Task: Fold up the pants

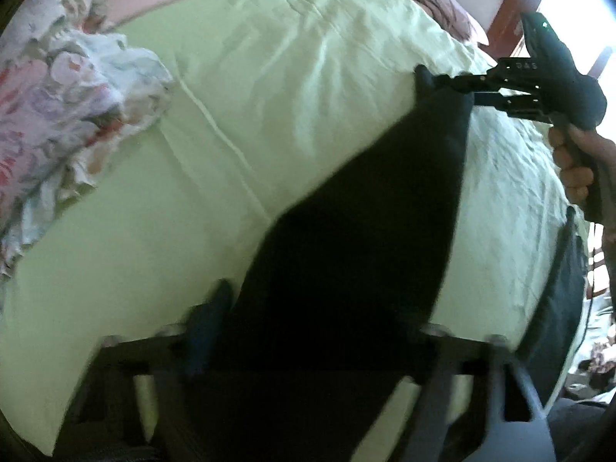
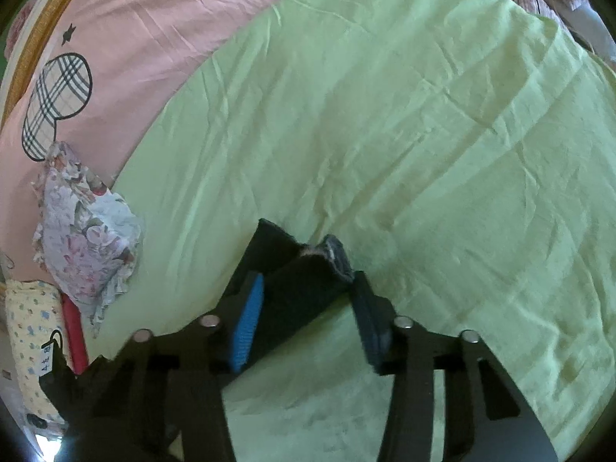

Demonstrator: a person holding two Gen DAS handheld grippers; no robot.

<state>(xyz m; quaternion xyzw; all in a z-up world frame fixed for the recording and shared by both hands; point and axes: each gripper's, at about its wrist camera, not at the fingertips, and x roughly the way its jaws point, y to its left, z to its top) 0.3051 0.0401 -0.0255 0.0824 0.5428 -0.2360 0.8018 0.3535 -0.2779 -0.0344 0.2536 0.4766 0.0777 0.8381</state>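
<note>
Only left view shows pants (image 1: 346,261) hanging.

A green sheet (image 2: 385,134) covers the bed; a floral, possibly ruffled pillow (image 2: 88,238) lies on it.

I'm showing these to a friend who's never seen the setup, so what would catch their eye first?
Most striking are the dark pants, lifted above the pale green sheet and stretched between both grippers. In the left wrist view the right gripper pinches one corner of them at upper right, a hand on its handle. A crumpled floral cloth lies at the sheet's left edge, beside pink bedding with a plaid print.
</note>
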